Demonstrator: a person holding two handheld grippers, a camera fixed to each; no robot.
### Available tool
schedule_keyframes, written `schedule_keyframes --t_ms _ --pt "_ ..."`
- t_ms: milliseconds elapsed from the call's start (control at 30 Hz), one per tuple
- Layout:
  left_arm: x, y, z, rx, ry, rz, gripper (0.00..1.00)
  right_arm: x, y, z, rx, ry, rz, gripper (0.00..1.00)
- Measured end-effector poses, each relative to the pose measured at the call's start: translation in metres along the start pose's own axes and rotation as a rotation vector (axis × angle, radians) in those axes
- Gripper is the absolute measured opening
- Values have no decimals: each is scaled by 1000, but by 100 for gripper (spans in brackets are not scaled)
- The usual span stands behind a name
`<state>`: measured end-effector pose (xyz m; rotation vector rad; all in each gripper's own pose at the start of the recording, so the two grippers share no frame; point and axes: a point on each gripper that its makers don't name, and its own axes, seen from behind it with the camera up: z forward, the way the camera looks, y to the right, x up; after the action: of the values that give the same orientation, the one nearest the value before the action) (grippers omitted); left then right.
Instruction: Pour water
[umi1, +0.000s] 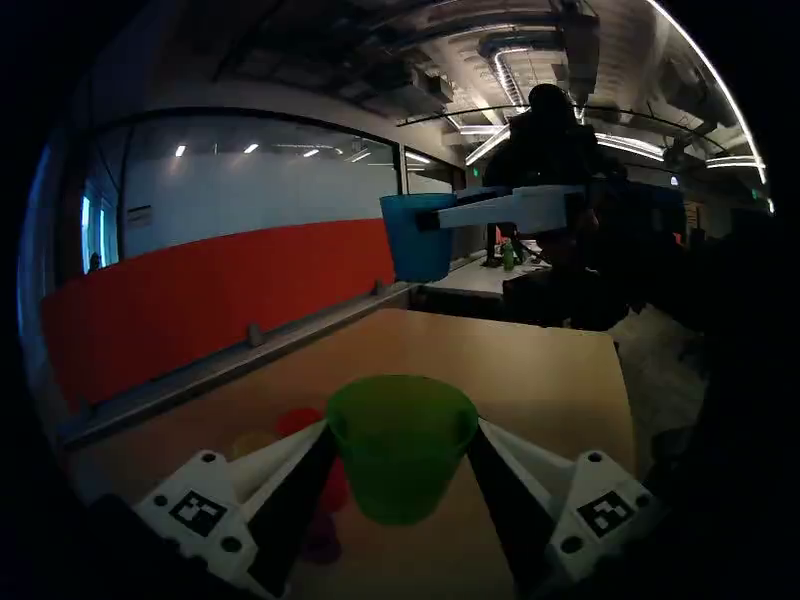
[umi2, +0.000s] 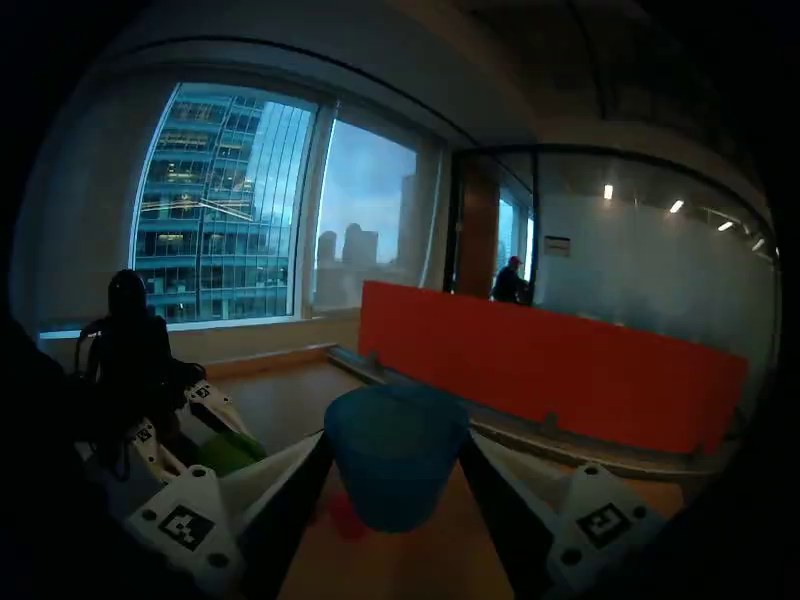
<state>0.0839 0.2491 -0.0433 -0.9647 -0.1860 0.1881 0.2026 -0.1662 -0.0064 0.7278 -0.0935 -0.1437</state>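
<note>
In the left gripper view my left gripper (umi1: 402, 455) is shut on a green cup (umi1: 402, 445), held upright above the wooden table (umi1: 540, 380). Farther off and higher up, the blue cup (umi1: 415, 235) hangs in the white fingers (umi1: 510, 208) of the other gripper, with a person's dark figure behind it. In the right gripper view my right gripper (umi2: 396, 465) is shut on that blue cup (umi2: 396, 455), upright. Lower left there, the green cup (umi2: 228, 452) sits in the left gripper's fingers (umi2: 215, 405), held by a hand.
Red and yellow cups (umi1: 298, 420) stand on the table below the green cup; a red one (umi2: 345, 515) shows under the blue cup. An orange divider panel (umi1: 220, 290) runs along the table's far edge. Windows (umi2: 230, 210) lie beyond.
</note>
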Motion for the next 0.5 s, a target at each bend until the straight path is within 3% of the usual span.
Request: schedule_keyframes --t_ms 500 --pt "-29 1 11 -23 -94 7 85 -42 0 0 36 -87 1 90"
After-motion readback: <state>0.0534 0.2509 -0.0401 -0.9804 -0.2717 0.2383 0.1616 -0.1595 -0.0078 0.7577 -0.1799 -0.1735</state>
